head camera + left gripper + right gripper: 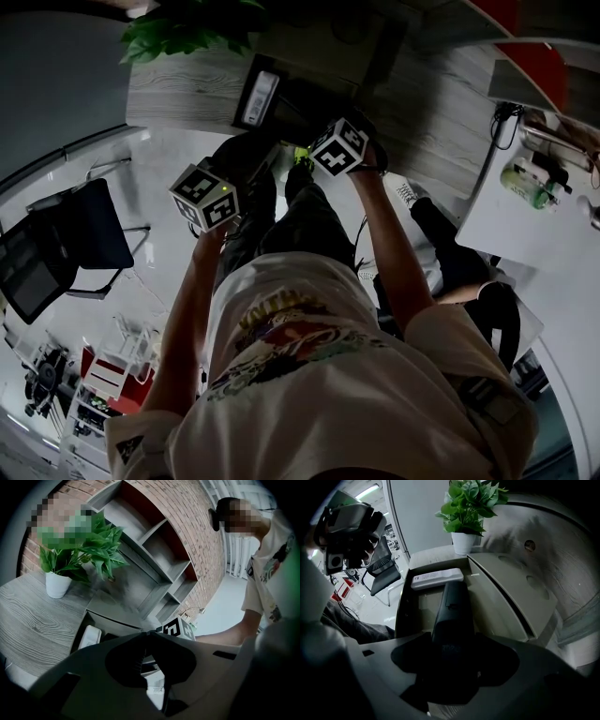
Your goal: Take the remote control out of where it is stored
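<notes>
Right tongs [452, 645] stand released around the black remote [453, 606], tips lost in shadow; its print is unreadable. Left tongs [143, 633] are clenched, empty.

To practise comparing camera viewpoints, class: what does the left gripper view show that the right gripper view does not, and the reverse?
Only the left gripper view: a red brick wall, grey open shelving with red backs, and a person's bare forearm.
Only the right gripper view: a long black remote control in the open grey drawer, between the parted jaws of the right gripper, plus a black office chair.
Both: the green plant in a white pot, the flat white remote control and that drawer.
</notes>
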Tool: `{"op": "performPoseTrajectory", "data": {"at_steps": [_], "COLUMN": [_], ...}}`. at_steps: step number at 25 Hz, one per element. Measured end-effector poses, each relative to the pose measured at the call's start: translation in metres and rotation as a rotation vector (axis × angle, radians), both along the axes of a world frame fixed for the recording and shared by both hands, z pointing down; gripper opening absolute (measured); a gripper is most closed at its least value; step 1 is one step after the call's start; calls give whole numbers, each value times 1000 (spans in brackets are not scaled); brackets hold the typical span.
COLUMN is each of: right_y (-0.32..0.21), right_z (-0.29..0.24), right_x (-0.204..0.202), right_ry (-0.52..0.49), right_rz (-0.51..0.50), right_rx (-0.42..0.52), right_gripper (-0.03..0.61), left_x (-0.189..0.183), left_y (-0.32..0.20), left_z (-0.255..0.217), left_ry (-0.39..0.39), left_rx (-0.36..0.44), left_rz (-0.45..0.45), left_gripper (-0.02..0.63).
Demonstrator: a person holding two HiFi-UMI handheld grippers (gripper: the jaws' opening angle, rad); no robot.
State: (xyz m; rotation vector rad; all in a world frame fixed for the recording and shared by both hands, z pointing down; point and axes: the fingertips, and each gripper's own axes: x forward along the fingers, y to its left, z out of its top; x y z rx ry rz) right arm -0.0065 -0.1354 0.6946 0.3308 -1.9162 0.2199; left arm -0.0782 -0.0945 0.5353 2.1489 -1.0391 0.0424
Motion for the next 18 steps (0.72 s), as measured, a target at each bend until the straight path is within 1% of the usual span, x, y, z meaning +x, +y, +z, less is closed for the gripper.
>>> {"op": "performPoseTrajectory", "data": {"at_steps": [6, 8, 10, 18], "right_y": [-3, -4, -5, -2], "right_z": [-1, -1, -1, -5], "right_x": [2, 2, 3, 4], "right_ry": [12, 7, 8, 7], "right_rz": [5, 6, 12, 79], "right_rx": [1, 11, 15, -41], "right_gripper": [283, 257, 245, 243], "left_x": [0, -1, -2, -8], "left_y": [3, 4, 5, 5], "left_z": [-6, -9, -13, -34], "left_ry": [9, 9, 10, 1], "left_rx": [7, 14, 22, 60], "left_rz": [6, 9, 10, 25], "left_gripper": [8, 8, 8, 8]}}
